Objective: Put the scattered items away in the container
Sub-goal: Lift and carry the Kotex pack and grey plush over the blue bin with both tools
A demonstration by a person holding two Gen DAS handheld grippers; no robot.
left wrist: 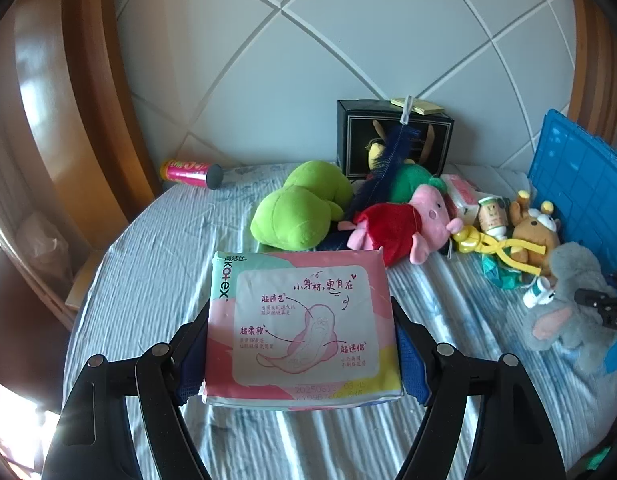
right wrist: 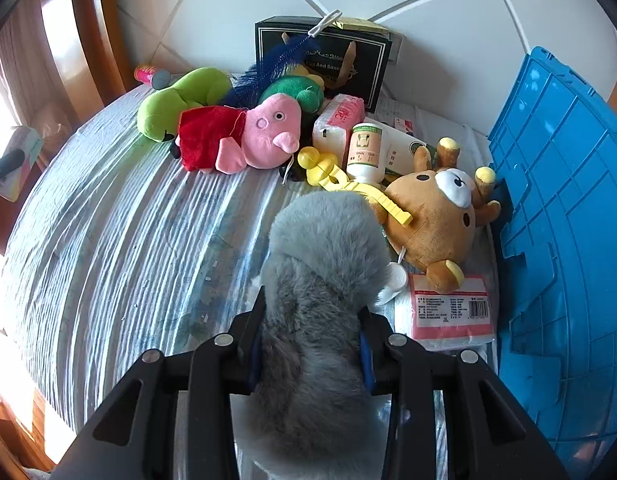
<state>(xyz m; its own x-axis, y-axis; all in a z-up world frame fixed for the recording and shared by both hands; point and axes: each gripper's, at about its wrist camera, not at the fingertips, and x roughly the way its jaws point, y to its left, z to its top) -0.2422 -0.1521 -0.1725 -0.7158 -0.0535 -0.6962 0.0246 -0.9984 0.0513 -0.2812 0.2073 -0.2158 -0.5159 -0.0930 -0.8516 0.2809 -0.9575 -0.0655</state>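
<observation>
My left gripper (left wrist: pixel 300 340) is shut on a pink Kotex pad pack (left wrist: pixel 304 328), held above the striped bedsheet. My right gripper (right wrist: pixel 312 320) is shut on a grey plush toy (right wrist: pixel 324 264), which also shows in the left wrist view (left wrist: pixel 564 304). The blue crate (right wrist: pixel 568 240) stands at the right, also seen in the left wrist view (left wrist: pixel 580 184). Scattered items lie near it: a pink pig plush in red (right wrist: pixel 244 136), a green plush (right wrist: pixel 176 100), a brown bear plush (right wrist: pixel 432 216), a white bottle (right wrist: pixel 364 152), a yellow plastic toy (right wrist: pixel 340 176).
A black gift box (right wrist: pixel 328 56) stands against the white padded headboard, with a blue feather brush (right wrist: pixel 268 68) in front. A pink can (left wrist: pixel 188 172) lies at the back left. A flat pink packet (right wrist: pixel 448 308) lies beside the crate. A wooden frame edges the bed at left.
</observation>
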